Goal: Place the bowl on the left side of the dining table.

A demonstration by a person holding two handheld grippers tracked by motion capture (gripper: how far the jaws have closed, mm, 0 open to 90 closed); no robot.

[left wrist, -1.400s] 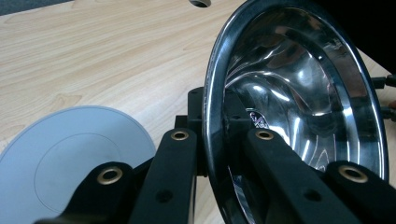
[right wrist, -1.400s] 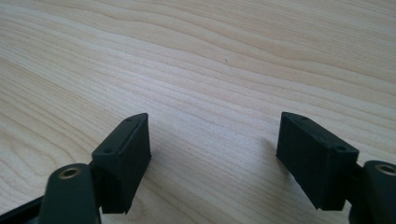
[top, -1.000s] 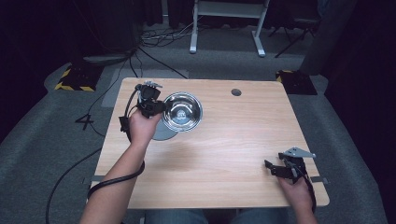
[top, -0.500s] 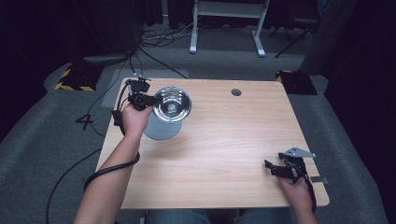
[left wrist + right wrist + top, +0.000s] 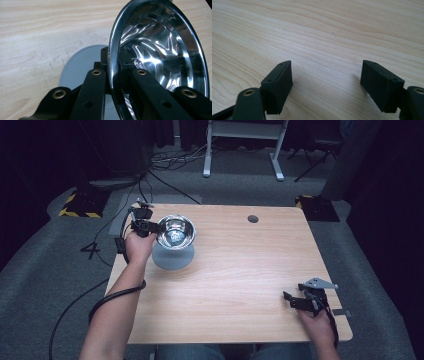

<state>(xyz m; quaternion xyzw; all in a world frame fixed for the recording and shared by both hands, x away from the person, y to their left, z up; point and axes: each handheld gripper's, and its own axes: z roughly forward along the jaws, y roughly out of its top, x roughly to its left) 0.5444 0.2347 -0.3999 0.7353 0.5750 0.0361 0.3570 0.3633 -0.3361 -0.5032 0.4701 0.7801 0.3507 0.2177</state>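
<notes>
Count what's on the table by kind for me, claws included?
Steel bowl: 1
Grey round plate: 1
Claws: 2, the left claw shut on the bowl's rim, the right claw open over bare wood
Total: 4

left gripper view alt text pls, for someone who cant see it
The left gripper's black jaws are clamped on the rim of a shiny steel bowl, one jaw inside and one outside, with the bowl tilted on edge. Behind it a flat grey disc lies on the light wooden table.
</notes>
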